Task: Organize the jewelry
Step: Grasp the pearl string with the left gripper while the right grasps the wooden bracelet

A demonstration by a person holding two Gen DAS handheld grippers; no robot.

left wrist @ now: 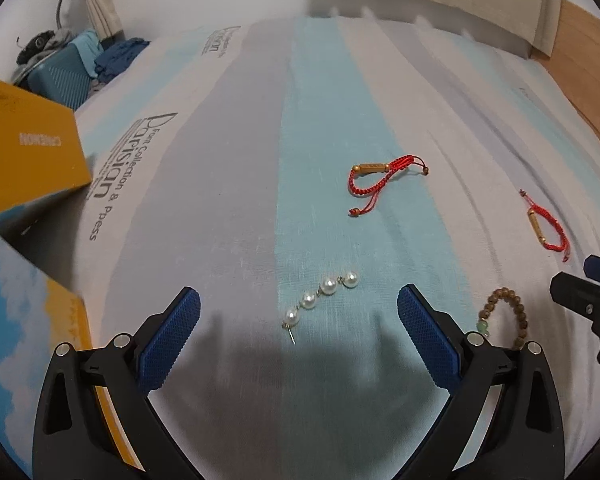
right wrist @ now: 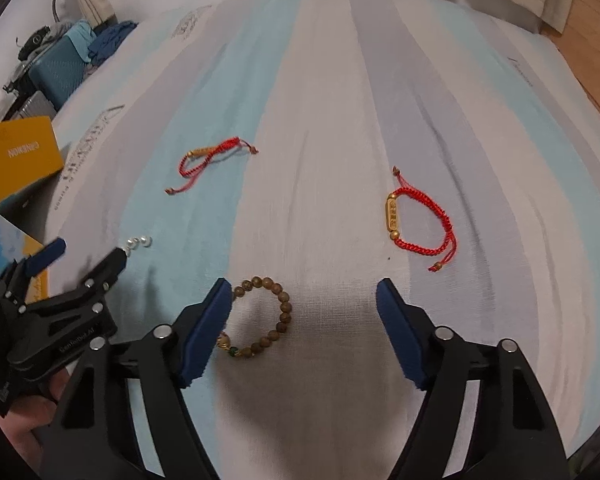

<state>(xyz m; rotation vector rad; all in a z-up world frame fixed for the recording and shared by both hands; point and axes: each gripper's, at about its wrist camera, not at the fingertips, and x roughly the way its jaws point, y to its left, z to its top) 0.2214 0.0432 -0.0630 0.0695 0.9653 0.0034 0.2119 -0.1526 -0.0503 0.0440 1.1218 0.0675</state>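
A pearl strand (left wrist: 320, 299) lies on the striped bedsheet, just ahead of and between the tips of my open, empty left gripper (left wrist: 299, 306). A wooden bead bracelet (right wrist: 266, 318) lies by the left fingertip of my open, empty right gripper (right wrist: 305, 294); it also shows in the left wrist view (left wrist: 504, 316). A red cord bracelet with a gold tube (left wrist: 382, 178) lies farther out, also in the right wrist view (right wrist: 210, 162). A second red cord bracelet with a gold plate (right wrist: 418, 220) lies to the right, also in the left wrist view (left wrist: 548, 226).
An orange box lid (left wrist: 28, 148) and an open box with a sky print (left wrist: 24, 320) sit at the left on the bed. A teal suitcase (left wrist: 60, 76) with clothes stands beyond the bed's left edge. Wooden floor (right wrist: 592, 36) shows at the far right.
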